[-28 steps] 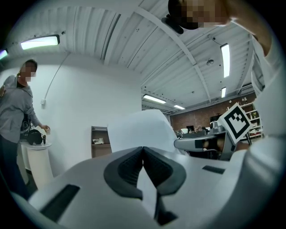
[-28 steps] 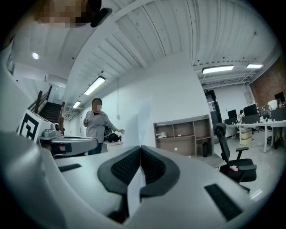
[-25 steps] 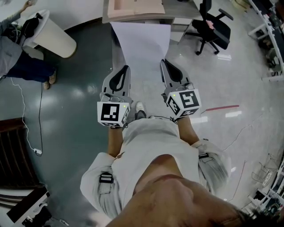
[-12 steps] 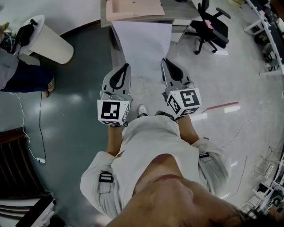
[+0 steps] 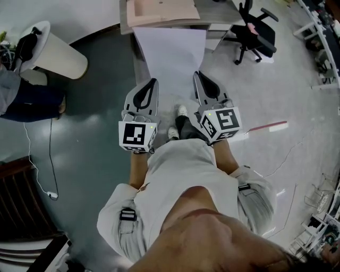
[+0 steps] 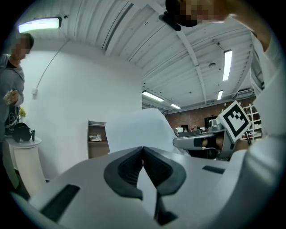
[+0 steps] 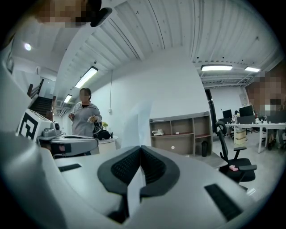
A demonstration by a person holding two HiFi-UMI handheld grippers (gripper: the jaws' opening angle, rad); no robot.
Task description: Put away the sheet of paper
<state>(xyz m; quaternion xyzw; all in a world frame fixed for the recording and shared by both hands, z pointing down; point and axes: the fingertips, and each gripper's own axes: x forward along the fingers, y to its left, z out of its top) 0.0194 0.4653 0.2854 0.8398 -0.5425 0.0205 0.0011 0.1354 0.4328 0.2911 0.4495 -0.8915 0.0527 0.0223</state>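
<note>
In the head view, at the upper left of the frame, a white round pedestal [image 5: 56, 50] stands on the dark green floor [image 5: 90, 143]; a bystander [image 5: 24, 98] is just beside it at the left edge, and a thin cable [image 5: 36, 159] trails across the floor below; left of centre, the left tongs [image 5: 153, 81] point toward the top of the frame, shut together on the near left corner of the sheet of paper [image 5: 172, 50]; the left gripper view shows the white sheet pinched between the dark pads and curving up beyond them; the sheet spreads out in front of both tongs, held off the floor by its two near corners, and its far edge meets the front of a wooden shelf unit [image 5: 159, 11] at the top centre, though whether it touches cannot be told; the wearer's shoes [image 5: 180, 111] show between the two tongs, below the sheet's near edge; right of centre, the right tongs [image 5: 196, 75] are clamped on the near right corner, and the right gripper view shows the paper's edge caught between the closed pads; a black office chair [image 5: 256, 33] stands at the upper right on the pale floor; a red line [image 5: 265, 127] runs along that floor to the right of the right tongs.
</note>
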